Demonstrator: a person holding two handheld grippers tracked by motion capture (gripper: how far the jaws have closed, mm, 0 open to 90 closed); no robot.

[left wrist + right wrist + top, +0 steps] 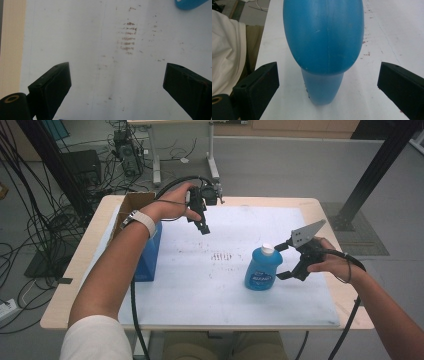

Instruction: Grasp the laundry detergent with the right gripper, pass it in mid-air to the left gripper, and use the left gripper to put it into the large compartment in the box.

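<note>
Blue bottle [262,269] w/ white cap carries a front label w/ white lettering (too blurred to read). No other text, nos. or signs legible anywhere.

A light wooden table [75,270] is covered by a stained white sheet [200,290]. On this sheet, a blue plastic bottle [262,268] is stood right of a blue box [150,255].

The left gripper [204,229] and right gripper [283,261] are black with thick black cables; the right carries a grey triangular plate. The person wears a white wristband [144,221] and white short sleeve [95,339].
</note>
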